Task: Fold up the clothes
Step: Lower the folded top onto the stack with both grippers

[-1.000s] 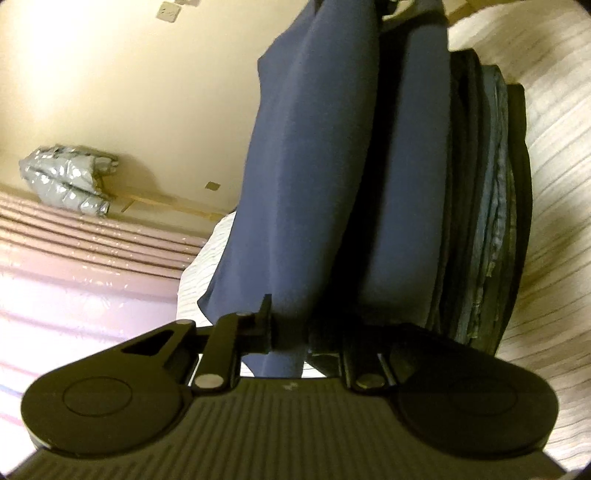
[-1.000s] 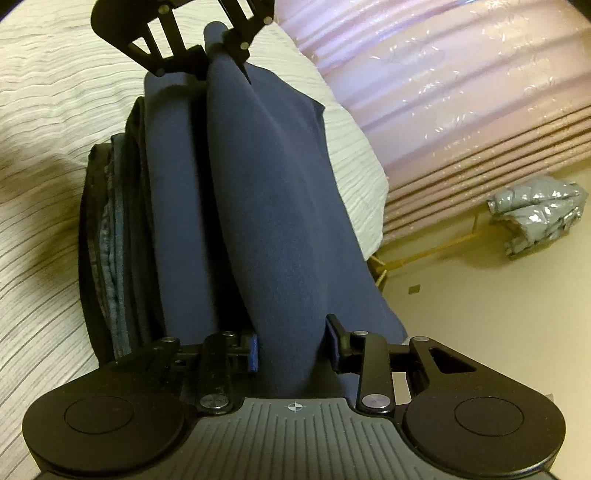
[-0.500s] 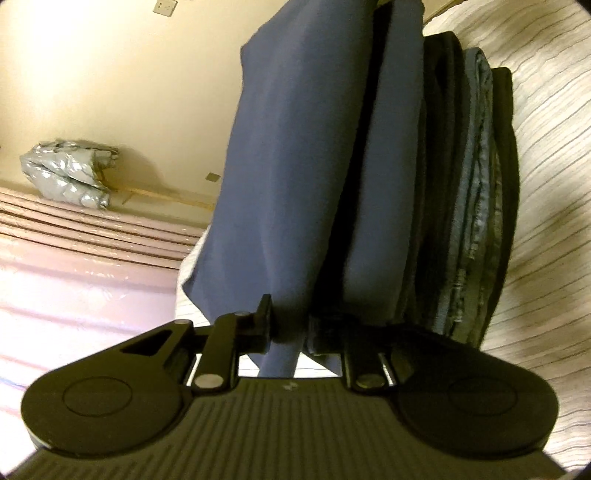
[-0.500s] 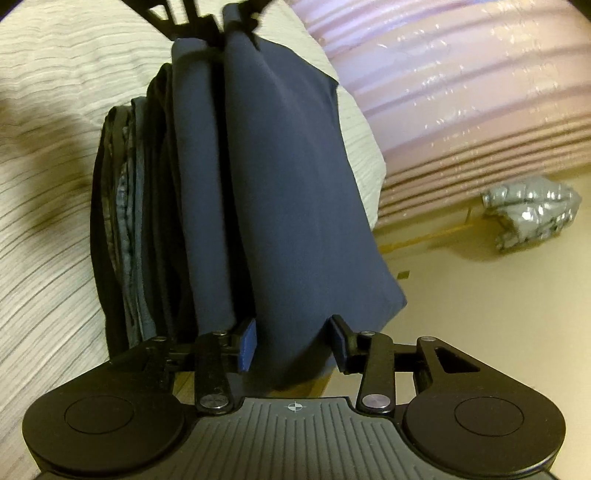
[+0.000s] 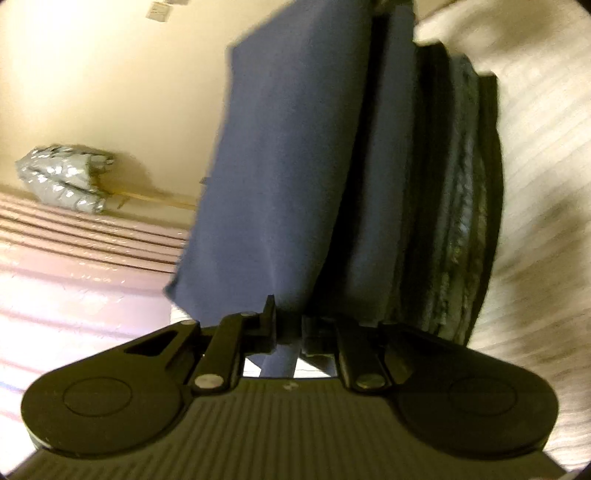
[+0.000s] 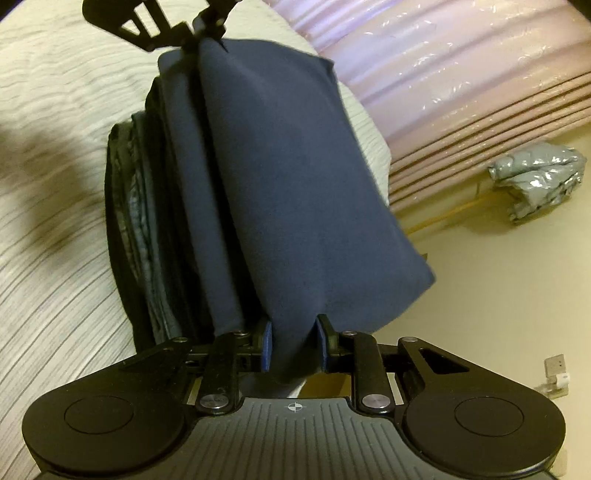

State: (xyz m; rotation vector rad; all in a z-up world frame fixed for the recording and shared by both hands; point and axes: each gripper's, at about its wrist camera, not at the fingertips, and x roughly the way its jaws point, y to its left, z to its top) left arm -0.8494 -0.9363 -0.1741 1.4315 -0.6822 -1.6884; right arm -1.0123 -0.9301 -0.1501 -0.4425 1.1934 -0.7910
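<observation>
A folded navy blue garment (image 5: 280,177) is stretched between my two grippers, just above a stack of folded dark and grey clothes (image 5: 458,206) on the striped bed (image 5: 535,192). My left gripper (image 5: 288,325) is shut on one end of the navy garment. My right gripper (image 6: 293,345) is shut on the other end (image 6: 280,192). The left gripper also shows at the top of the right wrist view (image 6: 199,27), pinching the far edge. The stack (image 6: 140,206) sits to the left there.
The cream striped bedcover (image 6: 44,236) lies under the stack. Pink curtains (image 6: 443,66) hang beyond the bed. A silver-grey padded jacket (image 6: 539,173) lies on the beige floor. A wall socket (image 6: 554,369) sits at the right edge.
Both grippers keep their hold on the navy garment. It has swung closer over the stack, and the views have shifted slightly; the hanging fold looks flatter.
</observation>
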